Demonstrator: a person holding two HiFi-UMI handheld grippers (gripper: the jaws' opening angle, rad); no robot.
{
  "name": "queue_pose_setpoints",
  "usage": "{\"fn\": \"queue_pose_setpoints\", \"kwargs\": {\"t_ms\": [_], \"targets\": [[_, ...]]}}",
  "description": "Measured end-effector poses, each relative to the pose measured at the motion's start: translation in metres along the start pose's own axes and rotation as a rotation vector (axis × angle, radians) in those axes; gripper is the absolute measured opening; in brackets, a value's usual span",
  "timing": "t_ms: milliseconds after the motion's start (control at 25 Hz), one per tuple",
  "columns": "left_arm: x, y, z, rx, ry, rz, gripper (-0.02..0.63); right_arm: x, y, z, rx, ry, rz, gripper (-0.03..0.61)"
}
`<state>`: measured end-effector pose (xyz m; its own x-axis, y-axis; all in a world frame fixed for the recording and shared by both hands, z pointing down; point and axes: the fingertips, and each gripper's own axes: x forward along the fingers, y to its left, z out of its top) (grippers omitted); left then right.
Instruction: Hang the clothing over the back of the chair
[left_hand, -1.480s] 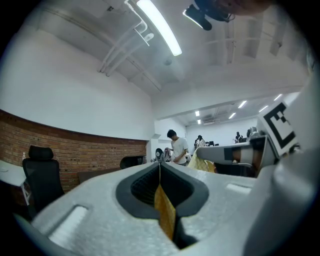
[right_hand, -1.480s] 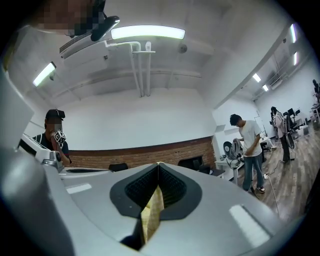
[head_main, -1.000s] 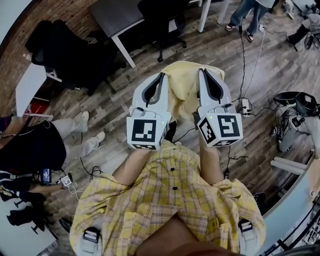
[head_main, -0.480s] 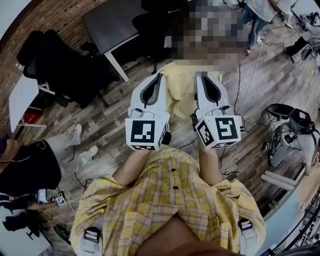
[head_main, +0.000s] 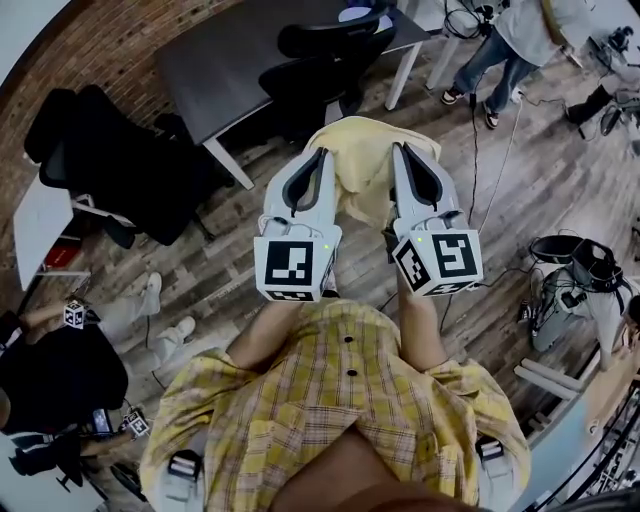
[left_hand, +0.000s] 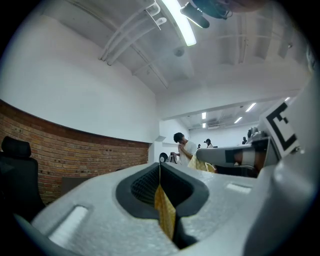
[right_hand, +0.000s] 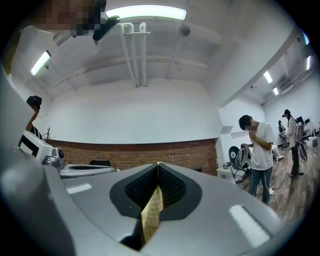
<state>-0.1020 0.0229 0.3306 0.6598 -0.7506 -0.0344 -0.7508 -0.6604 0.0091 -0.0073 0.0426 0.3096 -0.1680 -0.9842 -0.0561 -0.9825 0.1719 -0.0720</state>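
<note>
An open office used as a robotics lab: a dark grey rectangular table (head_main: 230, 70) on white legs, black swivel office chairs (head_main: 325, 48), a red brick wall (right_hand: 165, 152), a wood-plank floor (head_main: 540, 160) with trailing black cables (head_main: 473, 130), and long fluorescent ceiling tubes (right_hand: 145, 12).

The operator wears a short-sleeved yellow plaid shirt (head_main: 345, 400) with dark buttons and grey buckled straps (head_main: 184, 470) at both shoulders. The left gripper (head_main: 322, 152) and right gripper (head_main: 401, 147) have light grey shells and black ribbed jaw linings. Each carries a black-and-white marker cube at its near end.
</note>
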Motion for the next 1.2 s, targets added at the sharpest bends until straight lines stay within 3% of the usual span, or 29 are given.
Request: {"fn": "queue_pose_setpoints", "kwargs": {"t_ms": [280, 640, 1200], "targets": [[0.039, 0.038, 0.004, -0.03, 0.0, 0.019, 0.009, 0.049, -0.011, 0.002, -0.016, 0.024, 0.003, 0.005], [0.075, 0.047, -0.002, -0.029, 0.008, 0.051, 0.009, 0.088, -0.031, -0.004, -0.006, 0.045, 0.054, 0.005], [0.158, 0.055, 0.013, 0.03, -0.036, 0.232, 0.009, 0.163, -0.092, 0.017, -0.014, -0.013, 0.235, 0.005]]}}
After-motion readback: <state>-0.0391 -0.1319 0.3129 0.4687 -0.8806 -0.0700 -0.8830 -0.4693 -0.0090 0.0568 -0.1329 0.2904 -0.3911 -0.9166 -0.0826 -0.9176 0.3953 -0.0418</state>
